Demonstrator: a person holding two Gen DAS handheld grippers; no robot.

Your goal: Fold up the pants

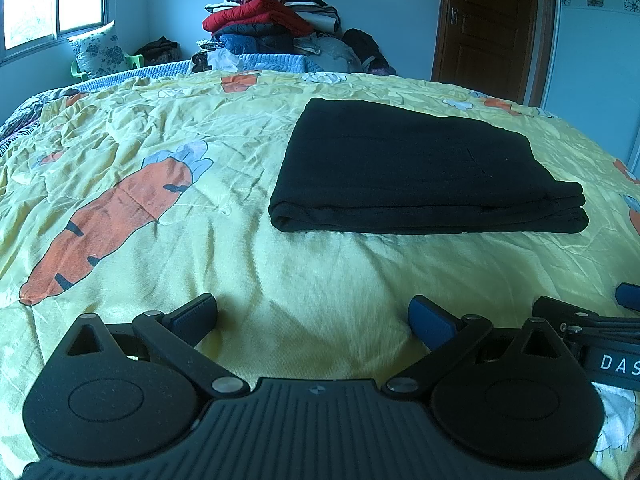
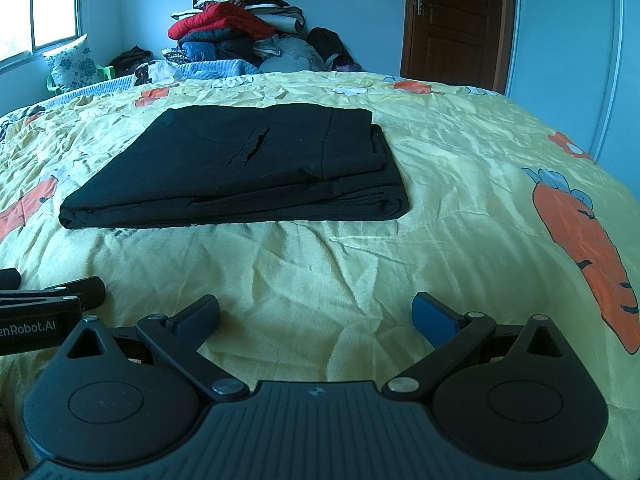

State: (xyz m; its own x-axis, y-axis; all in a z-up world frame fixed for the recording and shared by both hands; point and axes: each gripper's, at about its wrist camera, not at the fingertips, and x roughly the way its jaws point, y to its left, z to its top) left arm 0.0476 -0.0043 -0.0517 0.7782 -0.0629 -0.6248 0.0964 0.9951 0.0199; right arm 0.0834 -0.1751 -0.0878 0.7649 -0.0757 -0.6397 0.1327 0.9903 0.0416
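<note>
Both grippers are hanging wide open and empty over the yellow carrot-print bedspread (image 1: 320,280) at the bottom of each frame: left gripper (image 1: 312,318), right gripper (image 2: 316,316). The black pants (image 2: 240,168) are lying in a neat folded rectangle mid-frame, apart from either gripper. Folding looks finished; any further touch should merely be squaring the stacked edges.

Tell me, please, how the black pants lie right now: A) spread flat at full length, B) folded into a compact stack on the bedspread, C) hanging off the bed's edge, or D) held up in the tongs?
B: the pants lie as a layered rectangle on the bedspread, clear of both open tongs.
</note>
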